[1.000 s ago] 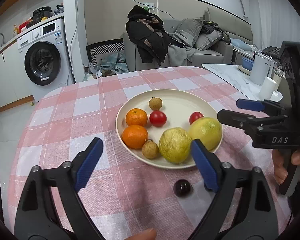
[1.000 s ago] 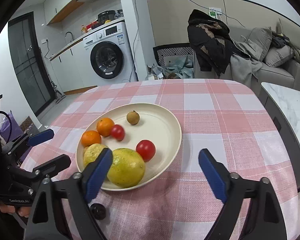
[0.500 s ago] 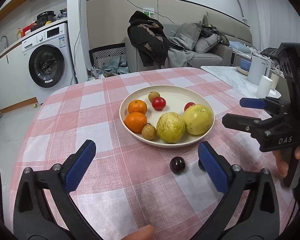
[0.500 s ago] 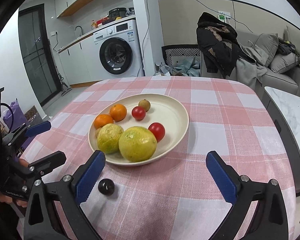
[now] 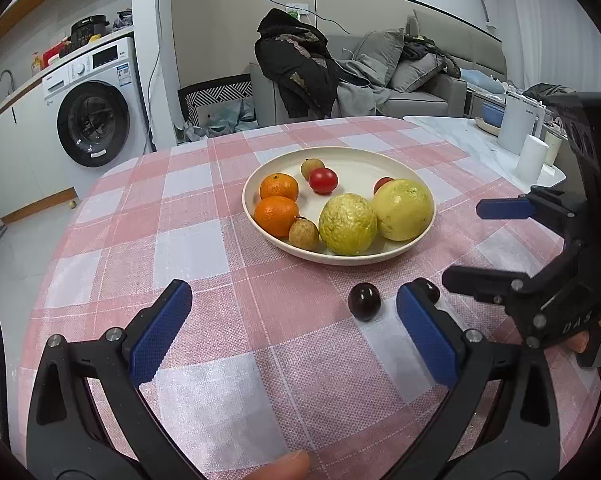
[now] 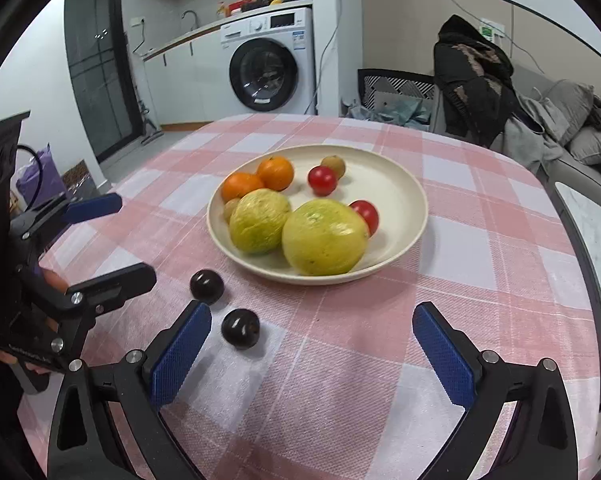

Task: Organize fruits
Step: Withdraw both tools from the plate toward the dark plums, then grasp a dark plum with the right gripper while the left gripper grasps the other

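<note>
Two dark plums (image 6: 207, 286) (image 6: 240, 328), round with no clear long axis, are seen on the checked tablecloth (image 6: 480, 272) beside the fruit plate (image 6: 404, 188); left gripper (image 5: 296, 332) and right gripper (image 6: 312, 352) are held wide open, empty.

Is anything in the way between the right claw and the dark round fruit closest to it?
Nothing visible blocks it. The nearer dark fruit lies on bare tablecloth just ahead of the open right claw, beside its left finger. The second dark fruit sits farther off, toward the plate.

1 dark plum (image 5: 428, 289) half hidden behind left gripper (image 5: 292, 328)
</note>
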`<control>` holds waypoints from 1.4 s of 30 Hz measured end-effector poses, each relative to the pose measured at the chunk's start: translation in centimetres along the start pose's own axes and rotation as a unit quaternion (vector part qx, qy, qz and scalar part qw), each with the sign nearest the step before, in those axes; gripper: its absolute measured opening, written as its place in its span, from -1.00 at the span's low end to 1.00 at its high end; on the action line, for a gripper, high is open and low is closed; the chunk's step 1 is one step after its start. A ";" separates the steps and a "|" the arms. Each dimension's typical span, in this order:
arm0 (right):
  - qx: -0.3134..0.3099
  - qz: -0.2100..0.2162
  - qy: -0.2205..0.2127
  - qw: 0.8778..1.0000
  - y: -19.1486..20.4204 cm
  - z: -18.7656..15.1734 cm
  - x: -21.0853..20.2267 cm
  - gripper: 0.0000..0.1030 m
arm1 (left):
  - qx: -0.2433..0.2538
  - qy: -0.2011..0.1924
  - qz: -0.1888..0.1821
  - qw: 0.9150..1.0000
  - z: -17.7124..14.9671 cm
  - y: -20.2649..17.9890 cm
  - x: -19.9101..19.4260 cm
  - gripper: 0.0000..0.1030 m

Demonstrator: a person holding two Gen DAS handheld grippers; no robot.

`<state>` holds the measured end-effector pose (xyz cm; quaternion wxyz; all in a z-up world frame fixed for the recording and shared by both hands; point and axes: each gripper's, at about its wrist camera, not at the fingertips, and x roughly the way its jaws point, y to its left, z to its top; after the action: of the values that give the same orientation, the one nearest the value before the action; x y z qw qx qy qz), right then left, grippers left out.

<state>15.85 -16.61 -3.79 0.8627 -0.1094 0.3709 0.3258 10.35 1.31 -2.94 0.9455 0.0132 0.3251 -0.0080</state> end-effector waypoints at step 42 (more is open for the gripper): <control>-0.072 0.034 0.068 0.994 3.7 -0.5 2.7 -0.21 | -0.006 0.030 0.011 0.999 0.1 0.4 1.5 0.98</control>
<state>14.57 -12.73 -5.91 0.8136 -0.1807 0.4077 0.3730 11.61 1.69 -3.83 0.9354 0.0110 0.3534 0.0050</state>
